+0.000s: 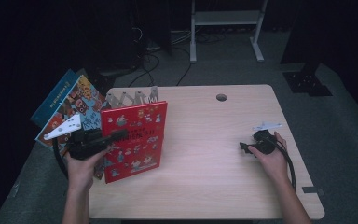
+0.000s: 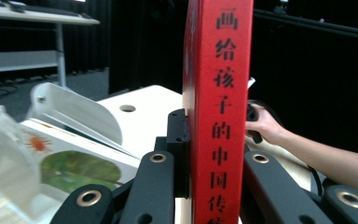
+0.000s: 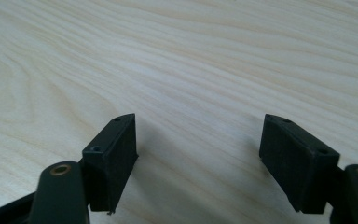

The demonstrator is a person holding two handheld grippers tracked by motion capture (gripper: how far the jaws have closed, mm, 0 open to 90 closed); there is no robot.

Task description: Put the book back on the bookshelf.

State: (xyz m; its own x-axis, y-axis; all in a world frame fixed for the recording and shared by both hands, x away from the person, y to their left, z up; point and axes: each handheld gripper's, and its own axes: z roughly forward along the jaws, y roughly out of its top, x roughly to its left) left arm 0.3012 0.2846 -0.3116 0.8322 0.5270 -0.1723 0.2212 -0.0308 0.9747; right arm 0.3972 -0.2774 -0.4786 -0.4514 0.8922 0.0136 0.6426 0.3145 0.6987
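Nearest the person: the left hand-held gripper is clamping the red picture book by its spine edge, jaws pressing both covers, as the left gripper view shows. The book is standing upright at the desk's left side, its bottom edge apparently near or on the desk top; contact cannot be told.

The right hand-held gripper is lying low over bare desk at the right, jaws wide apart with nothing between them. It is well apart from the book.

Farther left: other picture books are leaning at the desk's left edge, beside a white accordion-style book rack; an open book with a sun drawing is lying just beside the gripped one.

Risk, as a judgement: the grip is sitting at one edge only, so the tall book could be pivoting in the jaws or fanning open if swung quickly. Its lower corner could also be catching the leaning books and toppling them off the desk edge.
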